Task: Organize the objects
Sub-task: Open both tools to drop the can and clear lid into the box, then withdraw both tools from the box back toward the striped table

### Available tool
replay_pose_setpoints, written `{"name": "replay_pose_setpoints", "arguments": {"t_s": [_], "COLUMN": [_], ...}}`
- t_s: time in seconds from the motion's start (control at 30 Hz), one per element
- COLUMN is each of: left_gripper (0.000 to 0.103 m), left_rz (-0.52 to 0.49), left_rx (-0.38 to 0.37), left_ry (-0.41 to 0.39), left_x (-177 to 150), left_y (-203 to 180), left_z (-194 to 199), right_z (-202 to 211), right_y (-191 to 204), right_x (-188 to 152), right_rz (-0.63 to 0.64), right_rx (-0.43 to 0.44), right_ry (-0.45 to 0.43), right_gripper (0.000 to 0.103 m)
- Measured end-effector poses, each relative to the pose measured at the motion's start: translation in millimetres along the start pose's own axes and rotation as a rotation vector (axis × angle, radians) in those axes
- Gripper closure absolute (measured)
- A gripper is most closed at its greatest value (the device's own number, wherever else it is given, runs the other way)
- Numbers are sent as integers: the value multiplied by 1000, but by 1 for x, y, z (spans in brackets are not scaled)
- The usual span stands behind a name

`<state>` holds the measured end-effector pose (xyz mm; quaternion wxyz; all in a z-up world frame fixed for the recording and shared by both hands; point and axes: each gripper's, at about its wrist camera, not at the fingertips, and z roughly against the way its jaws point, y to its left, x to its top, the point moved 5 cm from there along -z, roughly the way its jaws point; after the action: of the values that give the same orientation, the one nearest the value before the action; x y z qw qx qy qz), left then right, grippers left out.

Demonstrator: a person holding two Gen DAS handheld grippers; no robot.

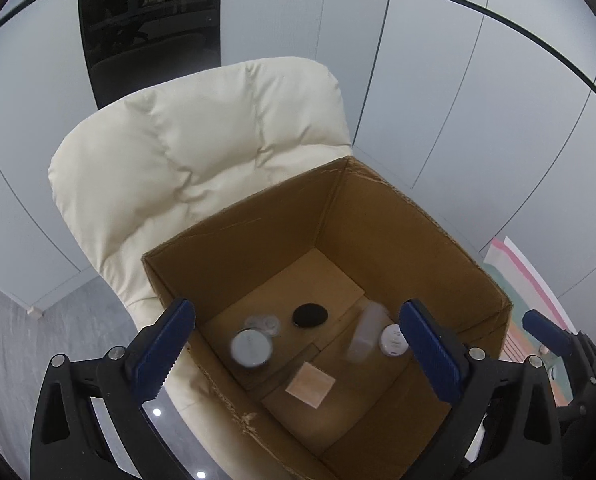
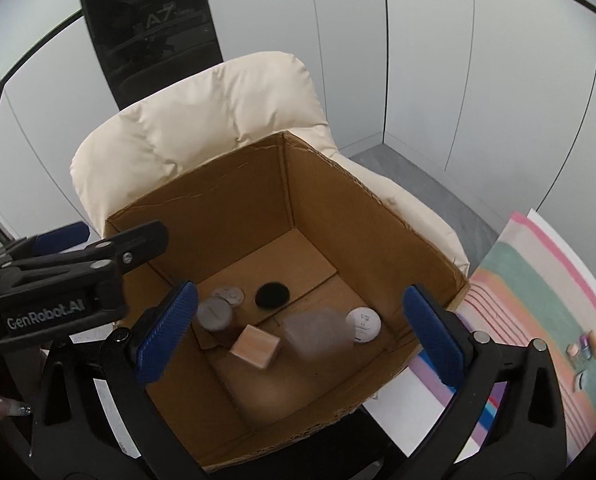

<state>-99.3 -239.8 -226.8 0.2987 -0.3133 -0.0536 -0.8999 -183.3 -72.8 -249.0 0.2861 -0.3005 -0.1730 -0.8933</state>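
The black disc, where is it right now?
The black disc lies flat on the cardboard box floor, toward the back, between the small clear lid and white round jar.

Cardboard box (image 2: 378, 216): plain brown. Chair (image 1: 185, 152): cream, quilted. Disc (image 2: 272, 294): black. Round jar (image 2: 363, 325): white with small dark print. Cube (image 2: 255, 346): pale peach. Lidded jar (image 1: 251, 347): grey-white. Mat (image 2: 538, 304): pastel stripes of pink, green, peach, purple. Gripper pads (image 2: 165, 340): blue on black frames. Wall panels (image 1: 458, 80): pale grey.
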Motion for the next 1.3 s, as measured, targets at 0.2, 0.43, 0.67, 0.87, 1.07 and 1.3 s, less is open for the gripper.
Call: {"name": "replay_pose_setpoints", "arguments": {"t_s": [0.2,0.43,0.67,0.87,1.07,1.3], "left_gripper": [0,0,0,0,0,0], "left_rz": [7,-7,-15,-48,-79,-114], "left_rx": [-17,-15,-15,-5,-4,-1], "left_ry": [3,-6,-24,-30,-7,61], "left_x": [-1,-1,-7,-28,-58,-105], "left_y": [1,-1,7,18,28,41], "left_z": [5,19,47,74,94,108], "right_z": [2,20,45,71,97,129], "right_y": [-2,-1,2,9,19,33], "right_x": [-1,-3,-10,-23,-44,-90], "right_rz": [-37,-45,-39,-38,-36,-32], "right_rx": [24,10,-24,-37,-39,-45], "right_ry": [13,4,-9,-5,8,60], "right_gripper": [0,0,0,0,0,0]}}
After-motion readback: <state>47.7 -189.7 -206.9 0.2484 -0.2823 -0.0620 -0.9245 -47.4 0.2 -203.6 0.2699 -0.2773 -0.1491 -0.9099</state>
